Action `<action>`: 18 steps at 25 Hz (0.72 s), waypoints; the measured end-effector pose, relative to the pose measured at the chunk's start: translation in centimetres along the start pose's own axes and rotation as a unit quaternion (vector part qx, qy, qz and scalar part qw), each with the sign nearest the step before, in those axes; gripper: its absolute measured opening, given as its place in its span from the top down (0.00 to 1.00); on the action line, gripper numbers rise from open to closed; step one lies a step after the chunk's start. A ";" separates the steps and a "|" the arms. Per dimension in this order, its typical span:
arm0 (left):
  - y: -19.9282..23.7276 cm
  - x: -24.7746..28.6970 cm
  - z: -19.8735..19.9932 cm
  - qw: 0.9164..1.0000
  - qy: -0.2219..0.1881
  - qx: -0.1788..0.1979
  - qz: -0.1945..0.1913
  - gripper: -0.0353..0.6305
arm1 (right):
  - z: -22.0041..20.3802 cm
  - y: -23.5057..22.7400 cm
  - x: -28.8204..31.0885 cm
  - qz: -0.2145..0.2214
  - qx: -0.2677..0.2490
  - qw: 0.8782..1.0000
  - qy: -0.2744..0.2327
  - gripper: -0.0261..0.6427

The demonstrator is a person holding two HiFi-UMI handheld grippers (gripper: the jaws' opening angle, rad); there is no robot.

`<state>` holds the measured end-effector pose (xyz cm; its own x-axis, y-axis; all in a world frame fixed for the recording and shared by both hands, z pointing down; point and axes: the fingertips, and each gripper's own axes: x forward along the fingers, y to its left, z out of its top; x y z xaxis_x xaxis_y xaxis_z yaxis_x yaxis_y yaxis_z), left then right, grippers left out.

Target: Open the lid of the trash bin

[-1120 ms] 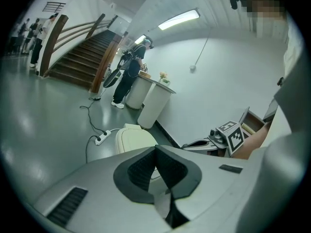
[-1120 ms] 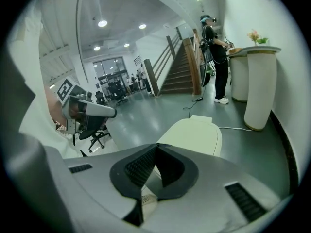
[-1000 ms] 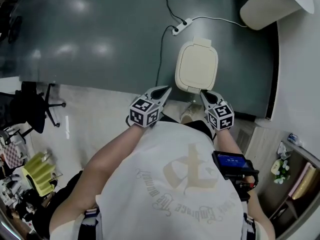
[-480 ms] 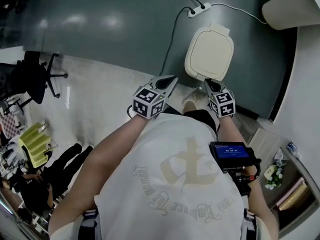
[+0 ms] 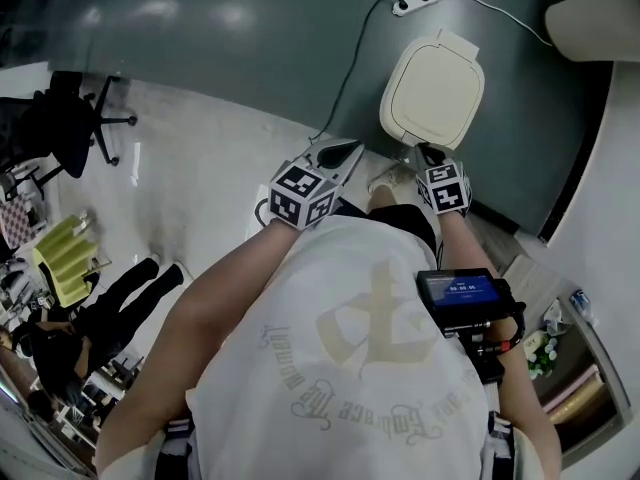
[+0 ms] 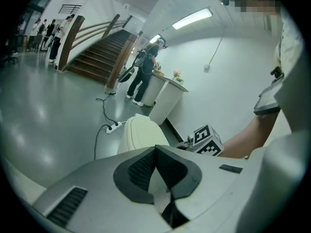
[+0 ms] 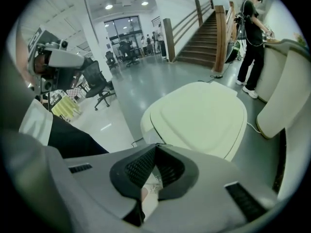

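While lid [image 5: 432, 78] lies flat, left hand-held gripper [image 5: 350, 147], right hand-held gripper [image 5: 426, 152] aim forward, jaws pinched.

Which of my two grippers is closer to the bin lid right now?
The right gripper: its shut tips sit by the near edge of the trash bin lid. The left gripper, also shut, is off to the bin's left, over floor.

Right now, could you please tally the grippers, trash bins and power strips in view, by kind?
Grippers: 2 (left gripper, right gripper)
Trash bin: 1
Power strip: 1
Total: 4
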<state>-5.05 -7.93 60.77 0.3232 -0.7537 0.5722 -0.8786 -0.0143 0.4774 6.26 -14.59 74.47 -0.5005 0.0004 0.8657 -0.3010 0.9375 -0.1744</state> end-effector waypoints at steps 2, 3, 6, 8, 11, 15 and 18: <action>-0.3 -0.1 -0.2 1.000 0.001 -0.001 0.000 0.93 | -0.1 0.1 0.1 -0.002 -0.015 1.000 0.008 0.96; -0.4 -0.1 -0.3 1.000 0.001 -0.001 -0.001 0.93 | -0.2 0.2 0.2 -0.004 -0.022 1.000 0.011 0.96; -0.5 -0.1 -0.4 1.000 -0.002 -0.003 -0.002 0.93 | -0.3 0.2 0.2 -0.012 -0.047 0.999 0.020 0.96; -0.4 -0.1 -0.2 1.000 -0.004 -0.002 -0.001 0.93 | -0.2 0.4 0.4 -0.016 -0.070 0.997 0.027 0.96; -0.2 -0.3 -0.1 1.000 -0.005 -0.003 0.002 0.93 | -0.1 0.6 0.5 -0.021 -0.091 0.995 0.038 0.95; -0.3 -0.4 -0.5 1.000 -0.004 -0.006 0.003 0.93 | -0.2 0.6 0.4 -0.025 -0.094 0.994 0.040 0.95; -0.3 -0.3 -0.8 1.000 -0.003 -0.009 0.004 0.93 | -0.5 0.6 0.5 -0.023 -0.099 0.994 0.043 0.95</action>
<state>-4.58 -7.11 60.98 0.3144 -0.7581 0.5714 -0.8748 0.0024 0.4845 6.24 -13.84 74.98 -0.4164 -0.0229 0.9089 -0.1522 0.9873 -0.0449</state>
